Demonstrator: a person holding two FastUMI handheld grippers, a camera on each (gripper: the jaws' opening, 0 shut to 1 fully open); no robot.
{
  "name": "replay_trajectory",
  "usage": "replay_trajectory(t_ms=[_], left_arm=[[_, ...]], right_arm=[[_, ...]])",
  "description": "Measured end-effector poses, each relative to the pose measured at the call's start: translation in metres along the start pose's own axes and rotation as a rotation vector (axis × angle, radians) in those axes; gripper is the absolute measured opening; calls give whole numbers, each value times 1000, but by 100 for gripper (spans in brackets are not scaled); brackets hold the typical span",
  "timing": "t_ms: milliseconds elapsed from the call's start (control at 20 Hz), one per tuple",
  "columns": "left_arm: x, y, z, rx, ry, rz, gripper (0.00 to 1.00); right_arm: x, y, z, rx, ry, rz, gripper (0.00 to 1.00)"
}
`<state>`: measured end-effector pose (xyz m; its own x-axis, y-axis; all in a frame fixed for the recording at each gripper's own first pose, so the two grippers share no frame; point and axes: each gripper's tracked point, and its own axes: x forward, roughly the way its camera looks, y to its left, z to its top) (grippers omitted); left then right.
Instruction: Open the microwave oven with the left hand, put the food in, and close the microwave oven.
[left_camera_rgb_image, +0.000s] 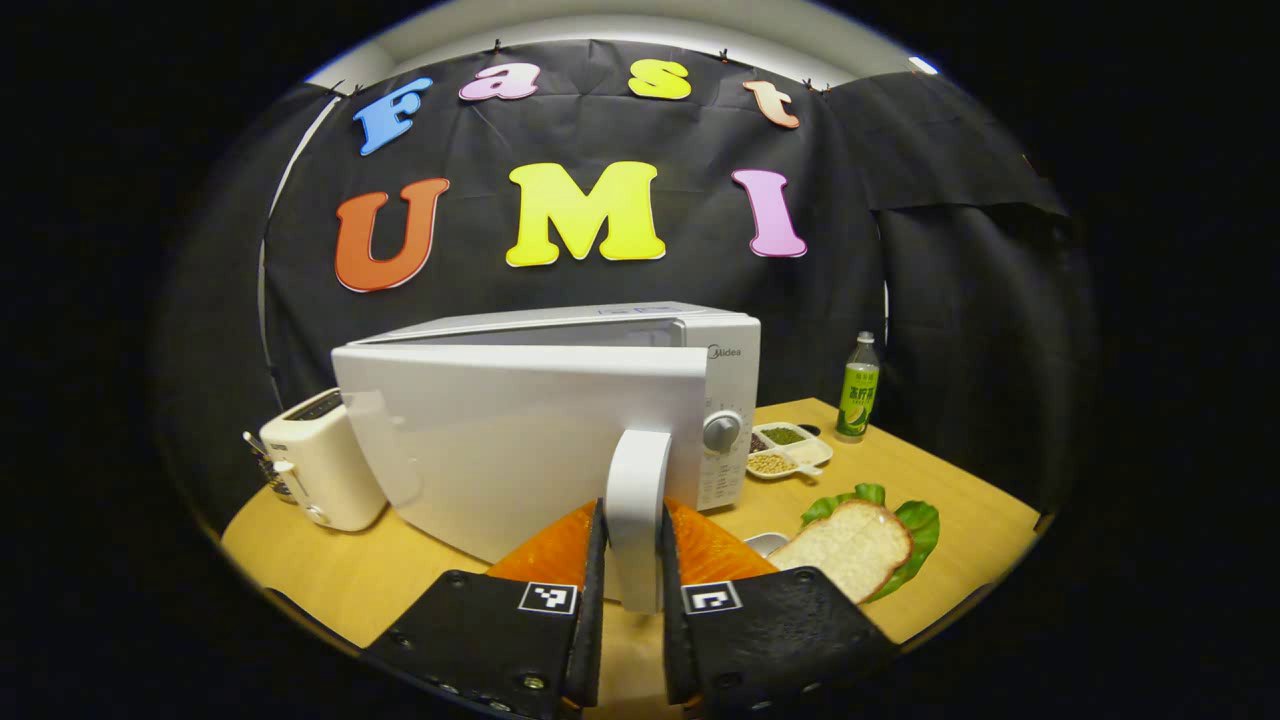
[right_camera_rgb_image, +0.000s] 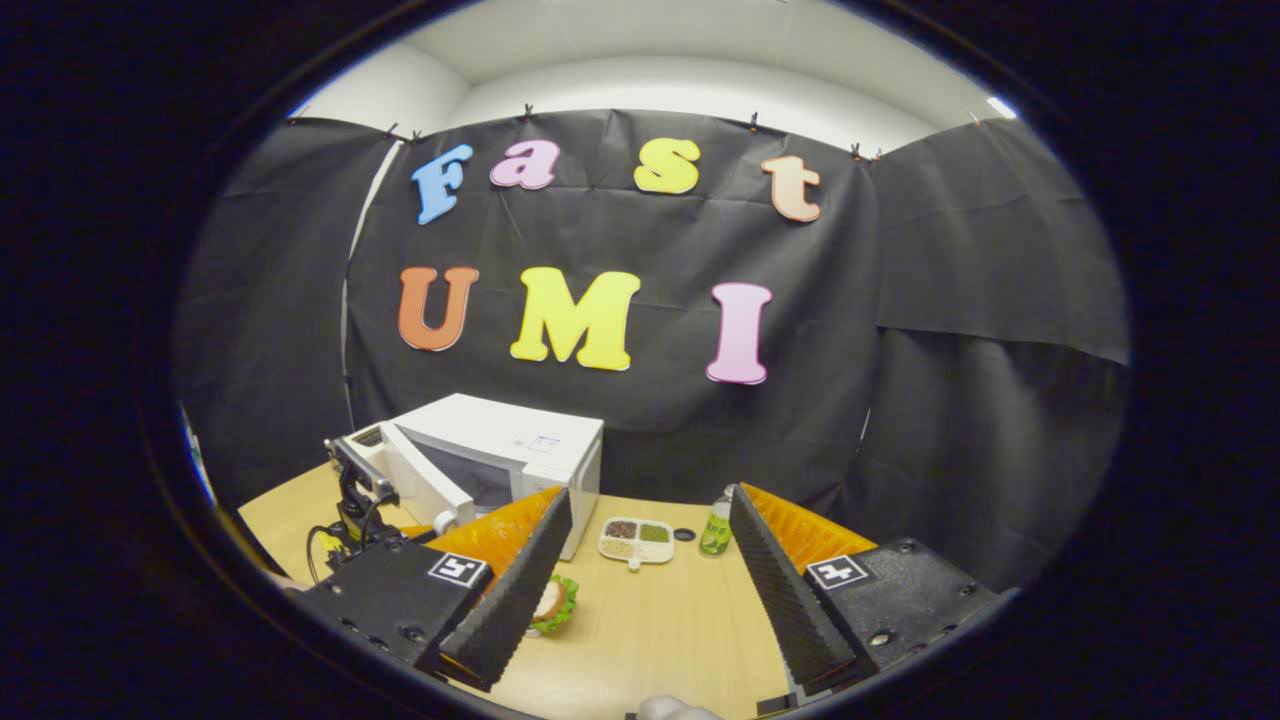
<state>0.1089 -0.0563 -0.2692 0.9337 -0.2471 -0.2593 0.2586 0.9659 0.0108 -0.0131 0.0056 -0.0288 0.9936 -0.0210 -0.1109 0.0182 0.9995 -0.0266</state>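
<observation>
A: Left claw (left_camera_rgb_image: 636, 585) is clamped on the microwave's door handle (left_camera_rgb_image: 638, 500), a finger pressing each side, and the door (left_camera_rgb_image: 520, 440) stands partly swung out from the microwave (left_camera_rgb_image: 700, 345)!

B: And the food?

A: The sandwich (left_camera_rgb_image: 850, 550), bread over lettuce, sits on the counter (left_camera_rgb_image: 930, 470) right of the door, near a divided dish of beans (left_camera_rgb_image: 788, 450).

B: The right claw (right_camera_rgb_image: 650, 570)?

A: Spread wide apart, hovering above the counter, gripping nothing. A green bottle (right_camera_rgb_image: 715, 525) stands beyond it.

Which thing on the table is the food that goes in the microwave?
Find the white microwave on the wooden table. Just right of its half-open door lies a bread slice on green lettuce. Unlike the nearby seed dish and green bottle, it is a sandwich.
</observation>
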Motion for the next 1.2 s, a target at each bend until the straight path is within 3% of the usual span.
replay_trajectory(t_ms=[50,100,150,200,300,550,750,800,1000,1200], left_arm=[[-8,12,1,13,2,27,31],[-12,20,-1,3,13,41,49],[-21,27,1,-14,14,58,62],[-26,37,5,-24,3,88,74],[-41,39,1,-46,32,88,98],[-69,59,-4,-38,38,134,97],[-97,80,-12,-45,60,175,97],[-105,87,-14,-40,63,187,97],[-134,115,-23,-39,74,236,97],[-161,147,-33,-45,85,291,96]], right_arm=[[1,4,-1,3,-1,14,96],[1,9,-1,15,-1,35,96],[2,14,-2,24,-1,49,100],[3,18,-2,30,1,64,97],[6,24,-2,31,1,91,100],[11,43,-2,24,4,152,96],[12,59,-4,23,7,185,100],[12,64,-4,21,9,192,96],[7,77,-7,20,13,209,100],[1,88,-13,25,20,219,96]])
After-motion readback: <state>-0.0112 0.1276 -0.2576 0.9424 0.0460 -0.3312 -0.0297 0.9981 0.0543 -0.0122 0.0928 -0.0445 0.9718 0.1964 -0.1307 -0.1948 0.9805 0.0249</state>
